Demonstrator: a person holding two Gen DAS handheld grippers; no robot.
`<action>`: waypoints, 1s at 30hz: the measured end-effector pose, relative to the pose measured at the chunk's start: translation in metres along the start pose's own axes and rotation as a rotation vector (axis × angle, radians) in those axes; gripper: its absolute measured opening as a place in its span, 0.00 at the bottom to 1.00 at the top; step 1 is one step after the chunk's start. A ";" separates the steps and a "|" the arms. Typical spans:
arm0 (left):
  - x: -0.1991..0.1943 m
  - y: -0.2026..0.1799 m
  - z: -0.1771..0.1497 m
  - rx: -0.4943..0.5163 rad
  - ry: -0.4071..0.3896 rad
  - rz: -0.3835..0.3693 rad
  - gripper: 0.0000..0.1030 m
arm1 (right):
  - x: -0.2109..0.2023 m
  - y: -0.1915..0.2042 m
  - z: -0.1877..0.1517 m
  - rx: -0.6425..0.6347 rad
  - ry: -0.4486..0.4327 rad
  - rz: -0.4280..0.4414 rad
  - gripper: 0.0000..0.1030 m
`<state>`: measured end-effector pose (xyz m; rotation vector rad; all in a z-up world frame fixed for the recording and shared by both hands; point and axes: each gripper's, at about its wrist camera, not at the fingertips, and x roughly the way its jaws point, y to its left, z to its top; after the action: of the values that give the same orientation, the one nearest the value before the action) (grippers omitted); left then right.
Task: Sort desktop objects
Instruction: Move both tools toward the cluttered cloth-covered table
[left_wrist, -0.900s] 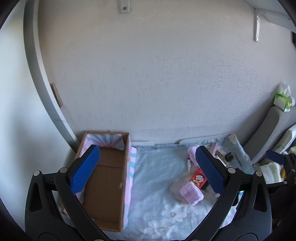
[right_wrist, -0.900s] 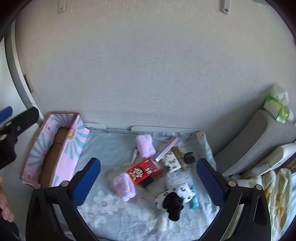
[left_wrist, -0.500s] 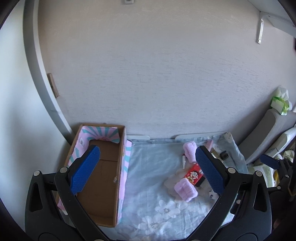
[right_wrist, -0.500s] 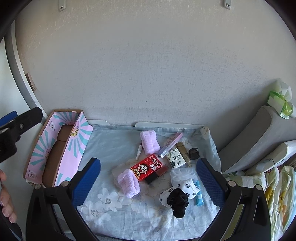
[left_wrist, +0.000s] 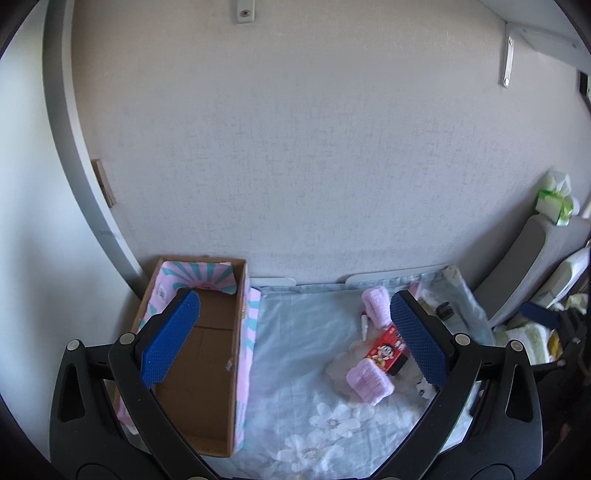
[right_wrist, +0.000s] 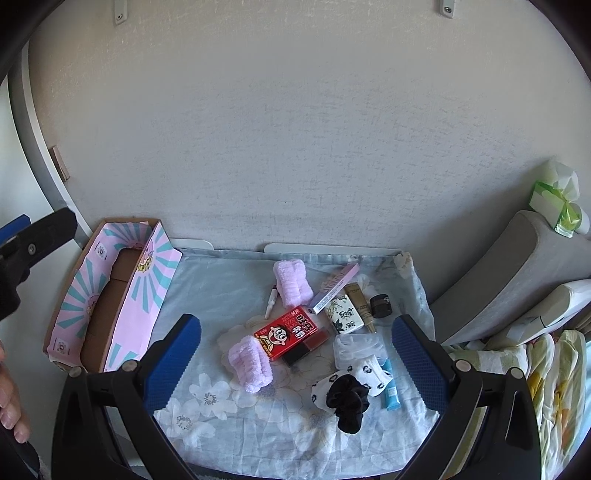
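A small table under a pale blue flowered cloth (right_wrist: 236, 295) holds a pile of objects: two pink fluffy wristbands (right_wrist: 251, 363) (right_wrist: 293, 282), a red cartoon box (right_wrist: 290, 332), a black scrunchie (right_wrist: 349, 400), a patterned card case (right_wrist: 343, 314), tubes and a small dark jar (right_wrist: 380, 305). An empty pink-and-teal cardboard box (left_wrist: 201, 354) (right_wrist: 110, 295) stands at the table's left. My left gripper (left_wrist: 291, 334) is open and empty, above the box and cloth. My right gripper (right_wrist: 293, 360) is open and empty, high above the pile.
The wall runs right behind the table. A grey cushion (right_wrist: 506, 273) with a green tissue pack (right_wrist: 557, 206) and bedding lies to the right. The left gripper's finger (right_wrist: 40, 232) shows at the right wrist view's left edge.
Both grippers have drawn back and up from the table, so it looks smaller. Both stay open and empty. Nothing on the table has moved.
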<state>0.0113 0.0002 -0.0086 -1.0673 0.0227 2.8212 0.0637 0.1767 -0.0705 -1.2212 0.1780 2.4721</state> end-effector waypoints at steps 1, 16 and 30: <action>0.000 -0.002 0.000 0.010 -0.001 0.008 1.00 | 0.000 -0.002 0.001 0.001 0.000 0.003 1.00; 0.013 -0.020 0.003 0.104 0.016 -0.030 1.00 | -0.008 -0.036 0.004 0.059 -0.029 -0.015 1.00; 0.106 -0.076 -0.078 0.192 0.286 -0.158 1.00 | 0.050 -0.077 -0.064 0.188 0.162 -0.025 1.00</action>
<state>-0.0062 0.0833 -0.1349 -1.3491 0.2202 2.4495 0.1132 0.2439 -0.1450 -1.3320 0.4257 2.2752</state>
